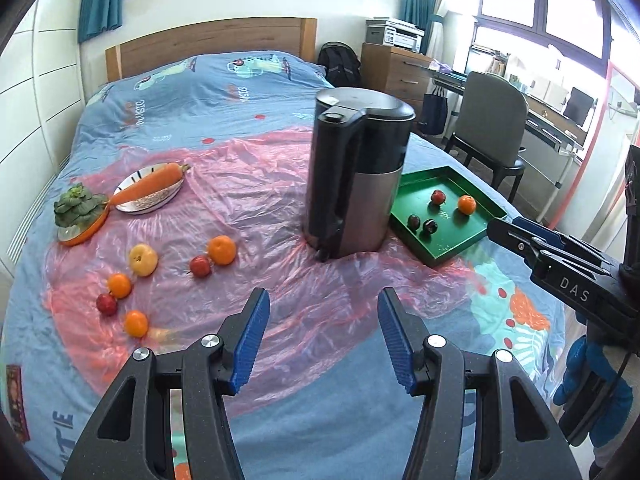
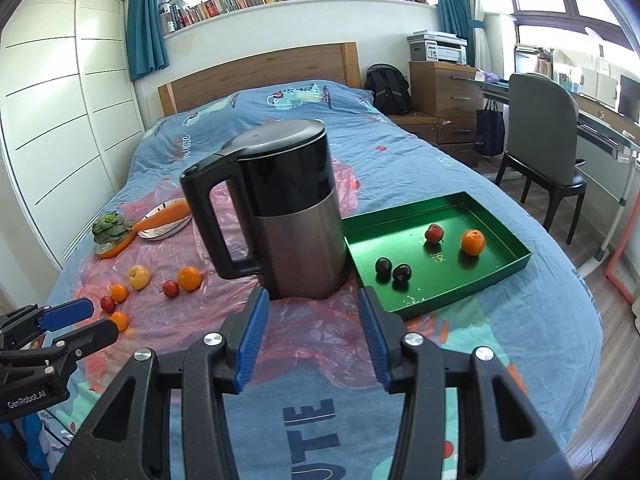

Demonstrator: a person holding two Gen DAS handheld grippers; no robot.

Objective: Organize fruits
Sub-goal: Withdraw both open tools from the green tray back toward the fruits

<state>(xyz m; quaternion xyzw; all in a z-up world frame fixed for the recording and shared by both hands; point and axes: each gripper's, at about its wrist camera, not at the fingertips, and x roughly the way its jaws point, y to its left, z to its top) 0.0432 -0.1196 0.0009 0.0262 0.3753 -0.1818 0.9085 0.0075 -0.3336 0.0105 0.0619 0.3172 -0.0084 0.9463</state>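
Note:
A green tray (image 1: pixel 448 254) (image 2: pixel 516 254) lies on the bed at the right and holds an orange (image 1: pixel 467 204) (image 2: pixel 473 242), a red plum (image 1: pixel 438 197) (image 2: pixel 434 233) and two dark plums (image 1: pixel 421 224) (image 2: pixel 392 269). Loose fruit lies on the pink plastic sheet at the left: a yellow apple (image 1: pixel 143 259) (image 2: pixel 139 277), an orange (image 1: pixel 221 250) (image 2: pixel 189 278) beside a red plum (image 1: pixel 200 266) (image 2: pixel 171 288), and several more small fruits (image 1: pixel 120 300). My left gripper (image 1: pixel 323 322) is open and empty above the sheet. My right gripper (image 2: pixel 314 322) is open and empty before the kettle.
A black and steel kettle (image 1: pixel 356 176) (image 2: pixel 280 208) stands between the loose fruit and the tray. A carrot (image 1: pixel 150 188) lies on a white plate (image 1: pixel 136 206), and a leafy vegetable (image 1: pixel 78 208) sits on an orange dish. A chair (image 1: pixel 492 120) and desk stand at the right.

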